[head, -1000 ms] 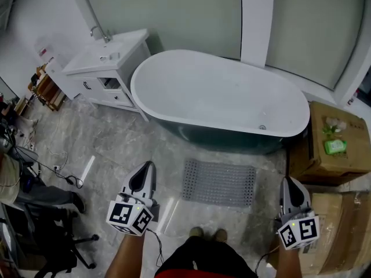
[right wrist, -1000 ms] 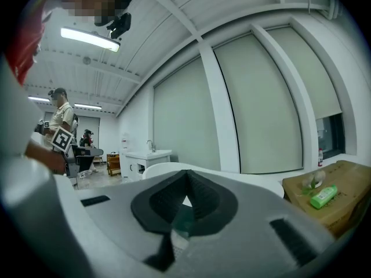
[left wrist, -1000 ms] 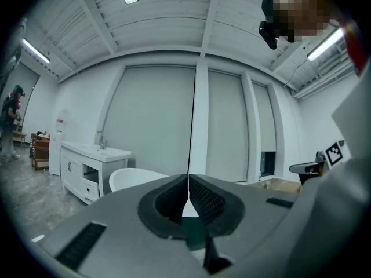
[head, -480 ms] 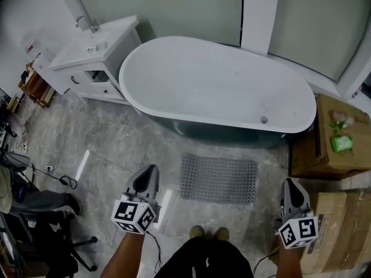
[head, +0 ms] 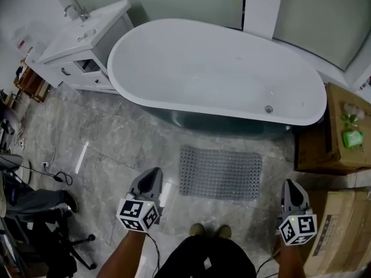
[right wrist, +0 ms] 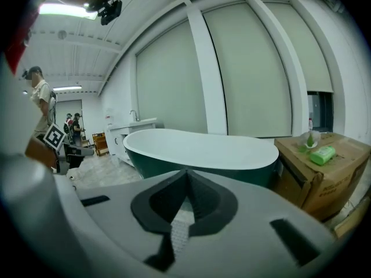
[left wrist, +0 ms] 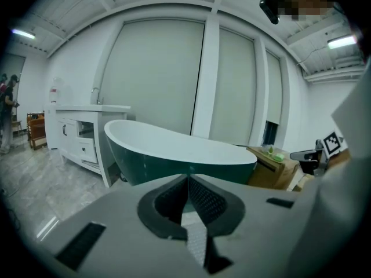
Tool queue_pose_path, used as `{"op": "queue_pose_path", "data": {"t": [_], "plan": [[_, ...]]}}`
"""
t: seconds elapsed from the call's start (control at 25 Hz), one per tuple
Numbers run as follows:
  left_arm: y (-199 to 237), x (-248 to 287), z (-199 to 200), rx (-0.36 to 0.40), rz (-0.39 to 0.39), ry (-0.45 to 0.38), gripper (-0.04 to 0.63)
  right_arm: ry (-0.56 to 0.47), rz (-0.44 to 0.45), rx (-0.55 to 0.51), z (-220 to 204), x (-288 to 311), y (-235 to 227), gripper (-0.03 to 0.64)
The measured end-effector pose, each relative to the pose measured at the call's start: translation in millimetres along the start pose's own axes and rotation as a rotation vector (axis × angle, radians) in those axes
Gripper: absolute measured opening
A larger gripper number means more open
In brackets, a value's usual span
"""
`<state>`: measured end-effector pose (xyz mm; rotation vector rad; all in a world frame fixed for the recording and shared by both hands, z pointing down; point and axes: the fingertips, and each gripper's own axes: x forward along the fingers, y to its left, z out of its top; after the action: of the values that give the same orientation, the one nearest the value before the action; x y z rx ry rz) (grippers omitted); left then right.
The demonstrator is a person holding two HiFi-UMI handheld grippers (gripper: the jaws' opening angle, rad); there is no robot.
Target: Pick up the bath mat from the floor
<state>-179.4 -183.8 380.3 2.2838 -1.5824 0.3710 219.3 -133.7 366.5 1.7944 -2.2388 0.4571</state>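
Note:
A grey perforated bath mat (head: 219, 172) lies flat on the marble floor just in front of the bathtub (head: 214, 74). My left gripper (head: 152, 177) hovers to the left of the mat, held up off the floor, jaws shut and empty. My right gripper (head: 292, 191) hangs to the right of the mat, also shut with nothing in it. In the left gripper view the closed jaws (left wrist: 188, 181) point at the tub's dark green side, with a strip of the mat (left wrist: 194, 231) showing below them. The right gripper view shows the same from its shut jaws (right wrist: 186, 175).
A white vanity with a tap (head: 78, 42) stands left of the tub. Cardboard boxes (head: 339, 135) are stacked at the right, with a green pack (head: 352, 138) on top. A cable (head: 55, 177) and a chair base (head: 64, 245) lie at the left. My shoes (head: 207, 231) stand behind the mat.
The head view has moved forward, so the tub and mat look bigger and nearer. Both grippers hold about the same place and stay shut.

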Motion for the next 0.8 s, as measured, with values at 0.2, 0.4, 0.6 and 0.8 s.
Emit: {"op": "queue_pose_path", "data": {"t": [0.2, 0.4, 0.6, 0.8], "plan": [[14, 32, -55, -0.020, 0.014, 0.054, 0.014, 0.043, -0.001, 0.006, -57, 28, -16, 0.005], [29, 58, -113, -0.026, 0.026, 0.109, 0.014, 0.084, -0.012, 0.008, -108, 50, -31, 0.005], [44, 85, -169, -0.030, 0.033, 0.151, 0.014, 0.118, -0.026, 0.003, -161, 73, -42, 0.005], [56, 114, -219, -0.032, 0.039, 0.184, 0.015, 0.150, -0.041, 0.005, -214, 97, -55, 0.005]]}}
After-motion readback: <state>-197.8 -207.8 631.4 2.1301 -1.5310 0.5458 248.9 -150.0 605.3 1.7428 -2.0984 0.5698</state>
